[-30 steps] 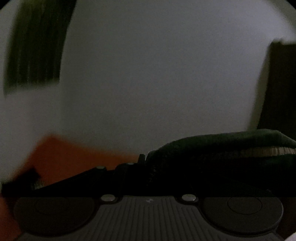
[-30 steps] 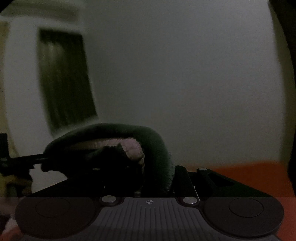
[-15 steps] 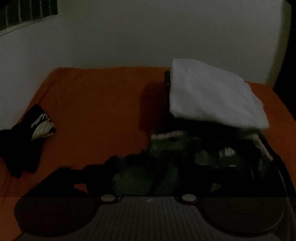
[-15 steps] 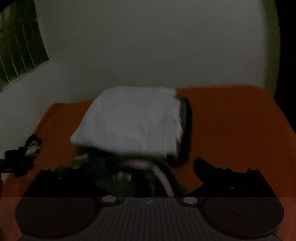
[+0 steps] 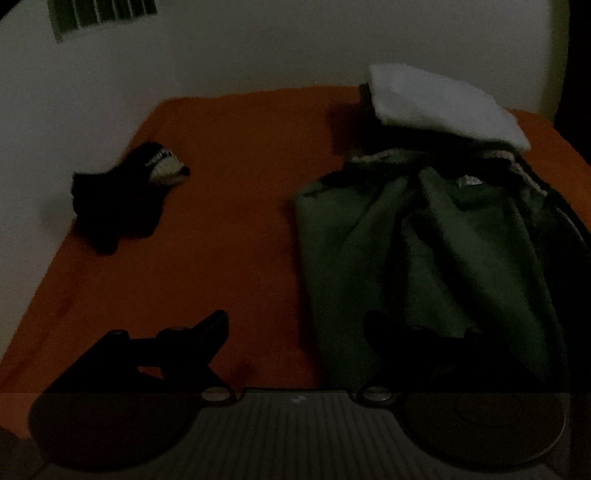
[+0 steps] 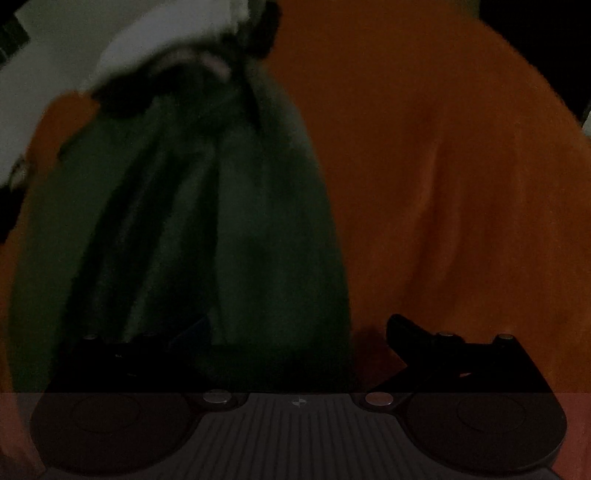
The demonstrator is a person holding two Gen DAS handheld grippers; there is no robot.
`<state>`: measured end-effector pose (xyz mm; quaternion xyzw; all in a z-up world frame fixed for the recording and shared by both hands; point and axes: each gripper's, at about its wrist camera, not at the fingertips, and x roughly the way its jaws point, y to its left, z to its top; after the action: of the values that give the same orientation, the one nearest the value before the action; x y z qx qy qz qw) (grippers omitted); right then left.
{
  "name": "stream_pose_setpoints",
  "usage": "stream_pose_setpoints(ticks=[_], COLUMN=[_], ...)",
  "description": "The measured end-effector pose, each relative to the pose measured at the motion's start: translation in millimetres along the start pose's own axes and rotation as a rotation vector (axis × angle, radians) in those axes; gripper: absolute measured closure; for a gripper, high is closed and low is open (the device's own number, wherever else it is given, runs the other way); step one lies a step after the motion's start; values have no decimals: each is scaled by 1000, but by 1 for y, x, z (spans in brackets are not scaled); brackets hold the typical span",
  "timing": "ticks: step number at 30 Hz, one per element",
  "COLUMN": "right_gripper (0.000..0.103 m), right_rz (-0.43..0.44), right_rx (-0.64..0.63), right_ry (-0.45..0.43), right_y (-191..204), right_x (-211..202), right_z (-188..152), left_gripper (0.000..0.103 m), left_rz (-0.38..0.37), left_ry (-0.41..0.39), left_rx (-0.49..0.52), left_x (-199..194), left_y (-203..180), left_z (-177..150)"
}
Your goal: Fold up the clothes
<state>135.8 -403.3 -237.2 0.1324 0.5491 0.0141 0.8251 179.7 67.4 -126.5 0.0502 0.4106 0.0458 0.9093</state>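
A dark green garment (image 5: 424, 258) lies loosely spread on the orange bed sheet (image 5: 221, 221), its pale-trimmed waistband at the far end. My left gripper (image 5: 295, 328) hangs open low over the garment's near left edge, its right finger over the cloth and nothing pinched. In the right wrist view the same green garment (image 6: 192, 221) fills the left half. My right gripper (image 6: 295, 332) is wide, its jaws closing a little, with the garment's near right edge between the fingers and the right fingertip (image 6: 400, 326) over bare sheet (image 6: 443, 184).
A folded white garment (image 5: 439, 103) rests on a dark stack just beyond the green one, at the back right. A crumpled black garment (image 5: 118, 199) lies at the bed's left edge by the pale wall (image 5: 258, 44). A barred window (image 5: 99, 14) is high at the left.
Both grippers let go of the green garment and opened wide. Both dropped from pointing at the wall to low over the bed, where the garment now lies spread.
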Motion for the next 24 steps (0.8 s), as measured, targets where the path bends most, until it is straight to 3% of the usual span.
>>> stream_pose_setpoints(ticks=[1, 2, 3, 4, 7, 9, 15, 17, 18, 19, 24], right_gripper=[29, 42, 71, 93, 93, 93, 91, 60, 34, 24, 26], right_rz=[7, 17, 21, 28, -9, -81, -431, -532, -547, -523, -341], right_rx=[4, 8, 12, 13, 3, -13, 45, 73, 83, 81, 38], right_ry=[20, 30, 29, 18, -59, -150, -455, -495, -464, -431, -373], right_y=[2, 4, 6, 8, 9, 3, -50, -65, -72, -75, -63], right_x=[4, 7, 8, 4, -25, -54, -140, -150, -148, -145, -130], right_z=[-5, -10, -13, -13, -1, 14, 64, 69, 71, 68, 30], left_gripper=[19, 19, 19, 19, 19, 19, 18, 18, 18, 18, 17], left_rz=[0, -4, -6, -9, 6, 6, 10, 5, 3, 0, -5], left_ry=[-13, -25, -36, -46, -79, -91, -85, -79, -75, -72, -40], left_rx=[10, 22, 37, 53, 114, 139, 135, 136, 137, 138, 141], left_x=[-8, -16, -22, -28, -39, -42, -40, -37, -35, -34, -26], left_y=[-3, -6, -9, -12, -19, -22, -20, -21, -22, -23, -27], left_z=[0, 0, 1, 2, 6, 9, 12, 10, 9, 7, -5])
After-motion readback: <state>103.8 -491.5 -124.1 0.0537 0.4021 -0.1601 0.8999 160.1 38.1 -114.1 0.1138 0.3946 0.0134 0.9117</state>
